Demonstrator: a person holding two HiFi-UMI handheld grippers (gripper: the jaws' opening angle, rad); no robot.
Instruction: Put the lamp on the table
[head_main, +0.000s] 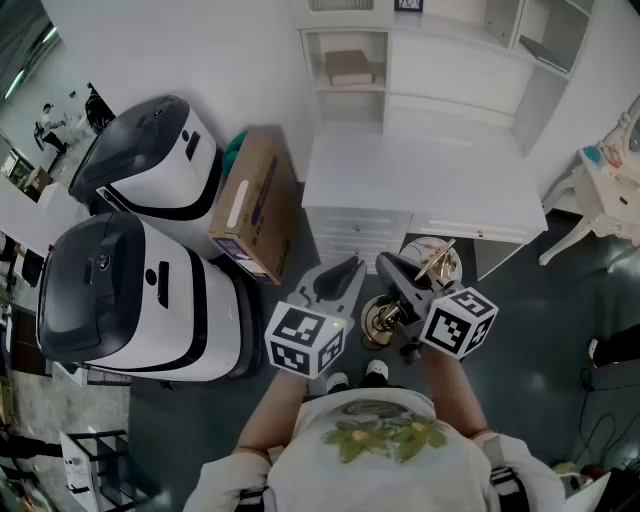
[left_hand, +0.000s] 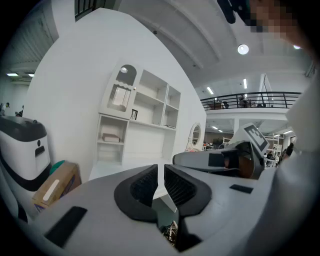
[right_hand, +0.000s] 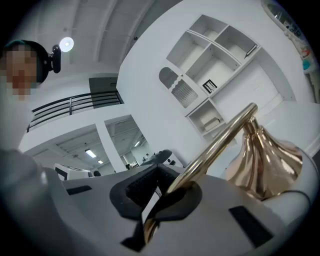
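The brass lamp (head_main: 380, 316) hangs over the dark floor just in front of the white table (head_main: 420, 180), with its round shade (head_main: 436, 262) tipped toward the table's drawers. My right gripper (head_main: 392, 268) is shut on the lamp's thin brass stem (right_hand: 215, 145). That stem runs up out of the jaws to a flared brass bell (right_hand: 267, 160). My left gripper (head_main: 348, 266) floats just left of the lamp, not touching it. Its jaws (left_hand: 160, 182) stand shut with nothing between them. The right gripper (left_hand: 220, 160) also shows in the left gripper view.
Two large white-and-black machines (head_main: 150, 160) (head_main: 110, 290) stand on the left, with a cardboard box (head_main: 255, 205) leaning beside them. A white shelf unit (head_main: 350, 70) rises behind the table. A white chair (head_main: 600, 190) and floor cables (head_main: 600, 430) are at the right.
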